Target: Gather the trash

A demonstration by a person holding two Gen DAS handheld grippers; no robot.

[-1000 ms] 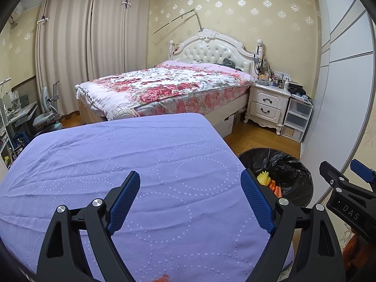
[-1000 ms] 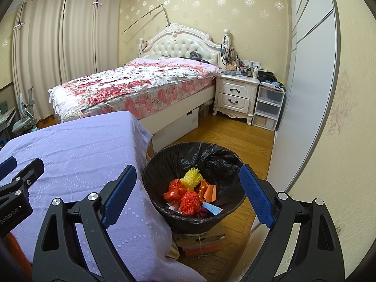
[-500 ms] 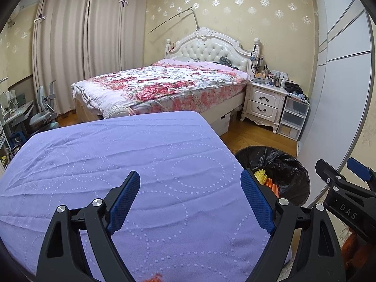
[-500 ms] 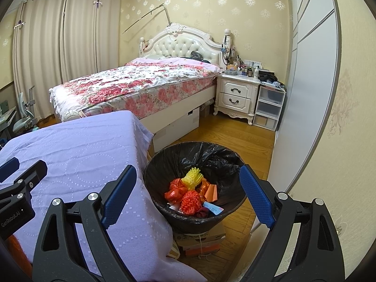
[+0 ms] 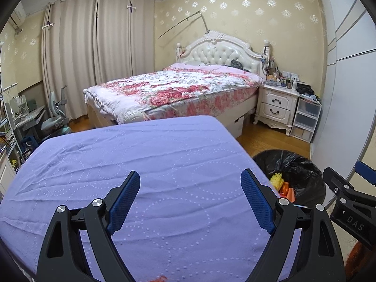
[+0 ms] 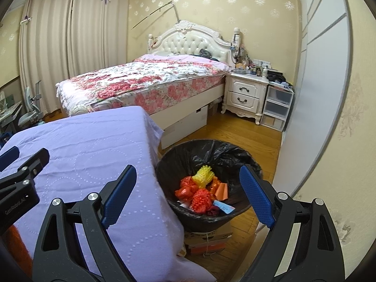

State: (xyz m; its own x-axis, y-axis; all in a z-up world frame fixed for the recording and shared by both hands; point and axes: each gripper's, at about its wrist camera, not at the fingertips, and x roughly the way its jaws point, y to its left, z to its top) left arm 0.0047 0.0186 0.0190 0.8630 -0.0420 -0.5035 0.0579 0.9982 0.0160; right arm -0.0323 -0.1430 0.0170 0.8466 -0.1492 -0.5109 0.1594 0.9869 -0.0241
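- The left hand-held gripper (image 5: 190, 202) is hanging over the worktop (image 5: 164, 155) with its jaws spread wide, pinching nothing.
- The right hand-held gripper (image 6: 188, 193) is also standing spread and bare, pointing down over the bin (image 6: 188, 155).
- The lilac cloth (image 6: 94, 145) is covering the worktop and draping over its edge beside the bin.
- The bin, lined with a black bag, is sitting on the wooden floor (image 6: 235, 129) just beside the worktop, atop a flat box (image 6: 209, 237).
- The trash (image 6: 202, 188) is lying inside the bin: yellow and red foam nets, orange scraps and a blue slip, all piled together.
- A small orange bit (image 5: 159, 278) is showing at the near worktop edge in the left view; what it is cannot be told.
- A floral bed (image 5: 174, 89) is standing beyond, with a nightstand (image 5: 277, 105) beside it.
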